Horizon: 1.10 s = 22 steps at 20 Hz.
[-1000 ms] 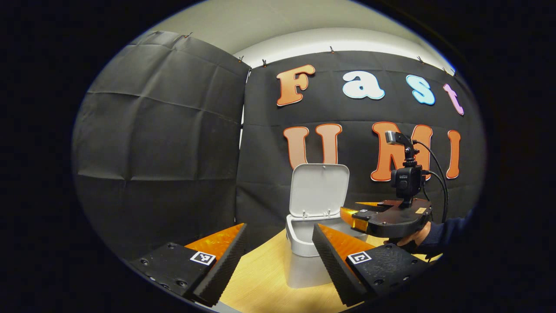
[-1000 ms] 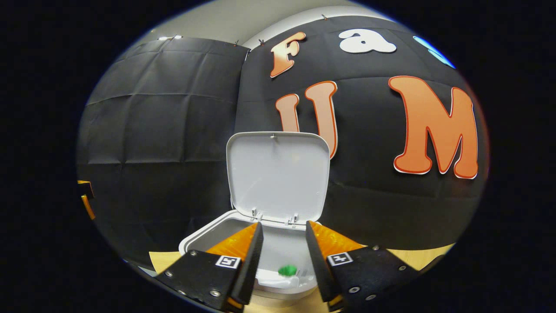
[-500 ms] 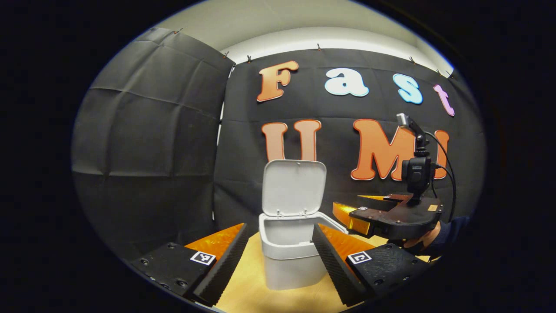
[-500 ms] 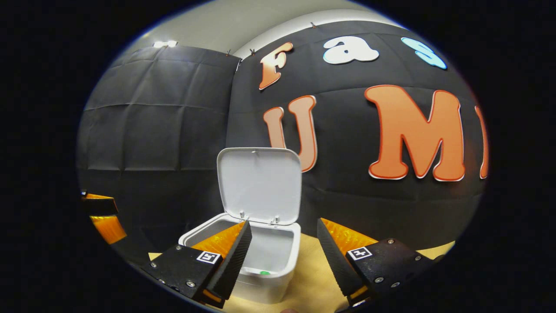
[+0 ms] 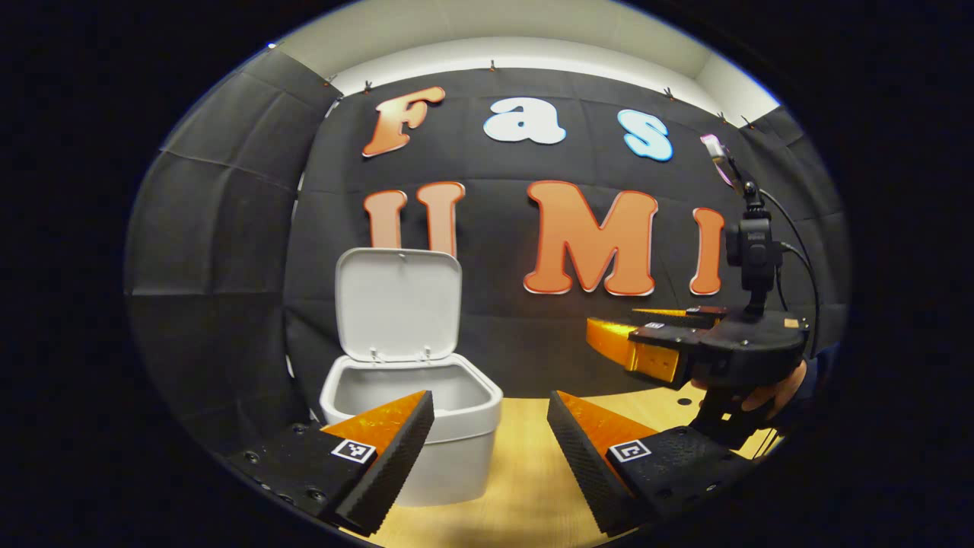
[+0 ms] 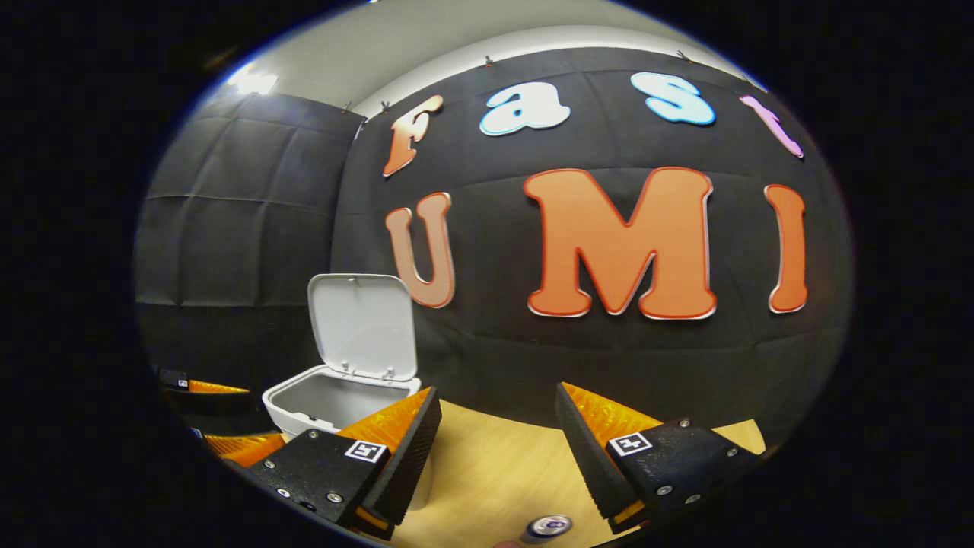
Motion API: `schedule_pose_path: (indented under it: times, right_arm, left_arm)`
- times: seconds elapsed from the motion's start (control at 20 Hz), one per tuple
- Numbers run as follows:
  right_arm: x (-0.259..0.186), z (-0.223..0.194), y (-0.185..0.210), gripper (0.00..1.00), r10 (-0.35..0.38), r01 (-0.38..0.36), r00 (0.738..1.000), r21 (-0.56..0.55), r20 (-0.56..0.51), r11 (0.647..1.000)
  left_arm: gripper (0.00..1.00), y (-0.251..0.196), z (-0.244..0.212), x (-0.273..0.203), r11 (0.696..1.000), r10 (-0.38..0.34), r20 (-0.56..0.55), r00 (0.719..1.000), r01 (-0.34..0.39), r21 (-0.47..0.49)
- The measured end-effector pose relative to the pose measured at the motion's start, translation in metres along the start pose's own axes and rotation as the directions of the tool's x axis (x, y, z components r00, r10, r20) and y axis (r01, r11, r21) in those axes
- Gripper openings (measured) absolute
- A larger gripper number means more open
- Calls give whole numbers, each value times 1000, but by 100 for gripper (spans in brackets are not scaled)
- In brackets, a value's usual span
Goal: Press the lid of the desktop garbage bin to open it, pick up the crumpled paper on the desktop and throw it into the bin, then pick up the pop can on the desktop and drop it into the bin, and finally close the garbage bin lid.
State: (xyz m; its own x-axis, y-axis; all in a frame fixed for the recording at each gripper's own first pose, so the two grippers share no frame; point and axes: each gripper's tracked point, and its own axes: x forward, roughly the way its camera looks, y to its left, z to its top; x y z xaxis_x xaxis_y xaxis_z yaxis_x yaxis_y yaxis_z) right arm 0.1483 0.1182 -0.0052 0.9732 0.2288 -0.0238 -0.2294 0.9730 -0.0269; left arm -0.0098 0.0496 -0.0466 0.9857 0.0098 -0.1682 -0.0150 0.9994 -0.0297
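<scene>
We can see just the round top of the pop can [image 6: 549, 526] at the bottom edge of the right gripper view; the rest is cut off. The left gripper [image 5: 491, 449] has a finger [image 5: 388, 449] that hides part of the bin [image 5: 456, 415] front, and we cannot see down to the bottom inside. The hand [image 5: 772, 392] under the right gripper [image 5: 647, 335] is mostly hidden.

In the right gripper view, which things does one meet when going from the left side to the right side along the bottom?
left gripper → garbage bin with its lid up → the right gripper, jaws apart → pop can, seen between its fingers at the bottom edge.
</scene>
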Motion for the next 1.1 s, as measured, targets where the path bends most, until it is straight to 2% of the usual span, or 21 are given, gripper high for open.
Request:
schedule_pose_path:
  times: [0.25, 0.35, 0.5, 1.1]
  right_arm:
    - [-34, -1, -70, 90, -144, 144, 990, 6, -11, 990]
    - [-46, -2, -91, 90, -188, 188, 982, -8, -16, 982]
    - [-67, -4, -117, 90, -246, 245, 969, -26, -26, 969]
    - [-122, -16, -177, 90, -406, 404, 912, -38, -67, 914]
  left_arm:
    - [96, -40, -22, 4, 991, -133, -64, 989, 130, -37]
    - [97, -56, -38, 2, 983, -182, -141, 973, 176, -51]
    - [99, -70, -52, -1, 971, -240, -189, 952, 234, -53]
    - [99, -95, -107, 7, 943, -322, -324, 890, 332, -25]
